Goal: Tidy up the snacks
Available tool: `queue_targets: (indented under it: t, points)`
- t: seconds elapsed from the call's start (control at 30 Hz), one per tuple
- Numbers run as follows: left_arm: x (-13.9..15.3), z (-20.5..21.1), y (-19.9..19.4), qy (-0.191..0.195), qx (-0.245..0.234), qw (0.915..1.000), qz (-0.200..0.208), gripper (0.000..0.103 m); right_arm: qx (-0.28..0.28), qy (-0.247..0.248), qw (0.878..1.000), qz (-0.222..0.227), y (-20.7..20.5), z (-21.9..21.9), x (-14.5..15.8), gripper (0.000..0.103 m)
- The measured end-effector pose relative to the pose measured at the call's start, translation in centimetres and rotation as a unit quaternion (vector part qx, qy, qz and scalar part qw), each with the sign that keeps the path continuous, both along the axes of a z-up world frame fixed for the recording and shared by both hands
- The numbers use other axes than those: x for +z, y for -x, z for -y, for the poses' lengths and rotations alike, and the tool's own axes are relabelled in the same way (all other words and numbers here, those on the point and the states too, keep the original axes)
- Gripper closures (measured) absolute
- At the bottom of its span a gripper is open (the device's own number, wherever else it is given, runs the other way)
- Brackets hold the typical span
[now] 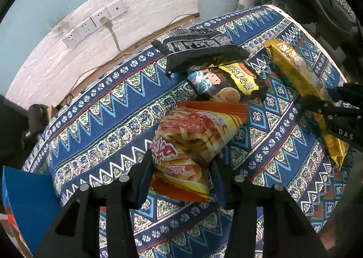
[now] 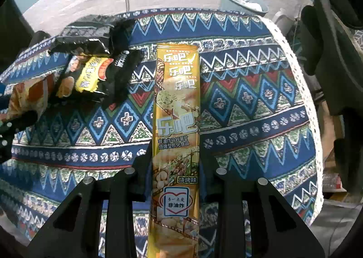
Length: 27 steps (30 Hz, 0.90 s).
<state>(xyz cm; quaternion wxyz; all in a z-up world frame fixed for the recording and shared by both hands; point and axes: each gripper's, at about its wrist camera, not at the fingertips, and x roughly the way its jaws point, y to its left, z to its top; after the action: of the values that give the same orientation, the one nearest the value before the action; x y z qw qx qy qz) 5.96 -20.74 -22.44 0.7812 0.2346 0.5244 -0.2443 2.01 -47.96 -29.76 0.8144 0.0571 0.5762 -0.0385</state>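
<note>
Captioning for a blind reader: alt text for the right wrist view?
The right claw grips a long gold chip packet over a patterned blue tablecloth. Dark snack bags lie at the far left.

Left gripper (image 1: pixel 181 176) and right gripper (image 2: pixel 175 167): matte black plastic, each with two angular fingers (image 1: pixel 140 178) pierced by triangular cut-outs and topped by round silver screws (image 1: pixel 123 178). White letters "DAS" mark the right gripper's side.
</note>
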Motion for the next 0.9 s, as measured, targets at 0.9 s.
queue_targets:
  t: [0.9]
  points:
    - [8.9, -6.8, 3.6, 0.035, 0.083, 0.9941, 0.061, 0.055, 0.048, -0.023, 0.996, 0.070, 1.3, -5.3, 10.1, 0.073]
